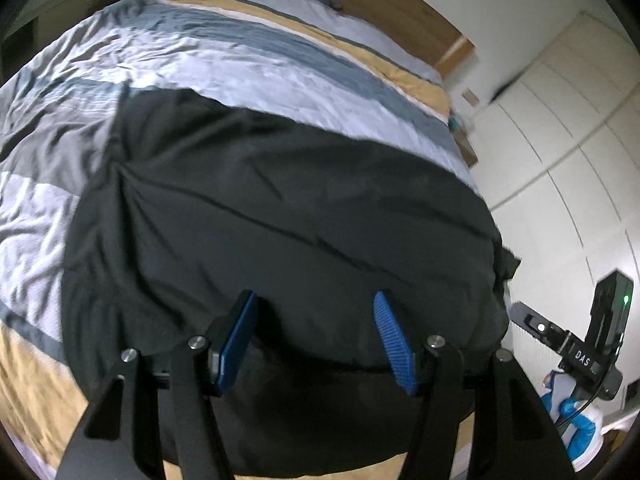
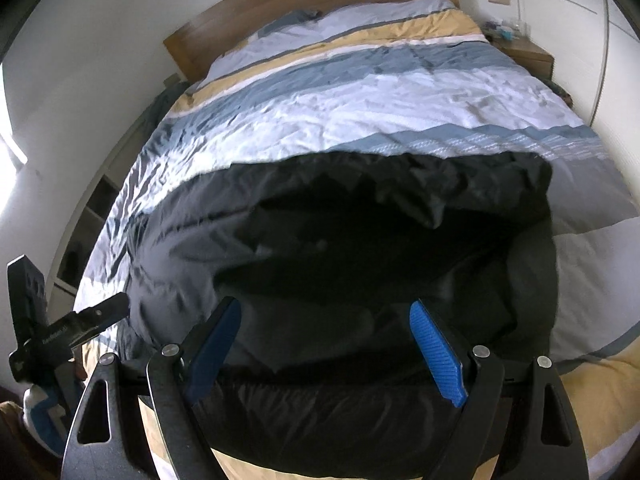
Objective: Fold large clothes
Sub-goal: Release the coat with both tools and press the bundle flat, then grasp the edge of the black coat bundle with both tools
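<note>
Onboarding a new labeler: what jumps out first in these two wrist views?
A big black garment lies spread over the near end of the bed, its far edge bunched in the right wrist view. Under it, the striped duvet in blue, white and tan runs back to a wooden headboard. Both grippers, left and right, hang open over the black cloth, holding nothing.

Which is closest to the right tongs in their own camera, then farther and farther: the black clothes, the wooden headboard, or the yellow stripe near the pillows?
1. Black clothes, right under and ahead of the right tongs.
2. Yellow stripe, far up the bed.
3. Wooden headboard, at the very back by the wall.
</note>
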A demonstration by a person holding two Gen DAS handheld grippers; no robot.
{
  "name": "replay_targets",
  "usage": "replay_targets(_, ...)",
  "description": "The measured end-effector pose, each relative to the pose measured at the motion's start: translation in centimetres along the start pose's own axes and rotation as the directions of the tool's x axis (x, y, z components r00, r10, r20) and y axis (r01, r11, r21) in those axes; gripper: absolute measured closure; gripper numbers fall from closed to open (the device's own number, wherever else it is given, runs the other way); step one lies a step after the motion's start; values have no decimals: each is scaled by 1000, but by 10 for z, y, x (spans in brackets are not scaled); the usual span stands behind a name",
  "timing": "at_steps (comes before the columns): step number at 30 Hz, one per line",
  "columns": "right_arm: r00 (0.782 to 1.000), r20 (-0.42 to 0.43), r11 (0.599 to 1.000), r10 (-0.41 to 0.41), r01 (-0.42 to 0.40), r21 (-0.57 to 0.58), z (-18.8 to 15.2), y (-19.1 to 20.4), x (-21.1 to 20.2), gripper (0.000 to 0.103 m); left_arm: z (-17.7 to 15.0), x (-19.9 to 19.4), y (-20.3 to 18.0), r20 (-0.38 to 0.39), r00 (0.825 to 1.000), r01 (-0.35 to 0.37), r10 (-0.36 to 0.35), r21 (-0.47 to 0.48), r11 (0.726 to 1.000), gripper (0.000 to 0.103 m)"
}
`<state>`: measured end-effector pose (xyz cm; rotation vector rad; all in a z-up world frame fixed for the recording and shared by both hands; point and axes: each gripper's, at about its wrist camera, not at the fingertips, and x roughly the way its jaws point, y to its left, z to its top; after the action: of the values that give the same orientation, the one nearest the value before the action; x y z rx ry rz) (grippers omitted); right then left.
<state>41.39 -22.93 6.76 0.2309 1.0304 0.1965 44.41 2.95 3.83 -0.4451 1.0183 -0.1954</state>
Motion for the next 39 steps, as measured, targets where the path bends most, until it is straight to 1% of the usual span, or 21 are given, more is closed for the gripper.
replay_targets(3, 1000, -30, 1000, -9, 8, -28, -1, 4, 16, 17, 2, 16, -10, -3, 1000, -8, 8, 30, 1000, 44)
replay_targets(7, 998, -54, 998, -18, 15, -58, 5, 7, 41, 17, 18, 43, -21, -7, 999, -31, 32, 72, 997, 44)
replay_targets(10, 998, -63, 998, -18, 14, -63, 16, 7, 59, 17, 32, 62, -26, -13, 999, -51, 52, 96, 994, 44)
replay_targets(14, 998, -65, 997, -26, 21, -69, 33, 5, 83, 14, 53, 89, -28, -17, 997, -76, 78, 116, 990, 44)
replay_targets(21, 997, -67, 998, -45, 42, -55, 64, -6, 116, 8, 98, 129, -28, -27, 994, -103, 106, 119, 988, 44)
replay_targets(26, 993, -96, 997, -66, 64, -31, 85, -14, 141, 7, 122, 162, -29, -49, 988, -137, 145, 134, 981, 44)
replay_targets(33, 989, -127, 997, -78, 80, 8, 102, -27, 166, 5, 138, 187, -26, -82, 980, -169, 181, 143, 975, 42)
replay_targets(37, 984, -153, 995, -94, 99, 27, 111, -33, 172, 5, 145, 189, -27, -98, 975, -182, 198, 148, 972, 42)
replay_targets(39, 983, -157, 994, -101, 106, 28, 113, -33, 170, 5, 148, 183, -26, -96, 978, -173, 186, 130, 976, 42)
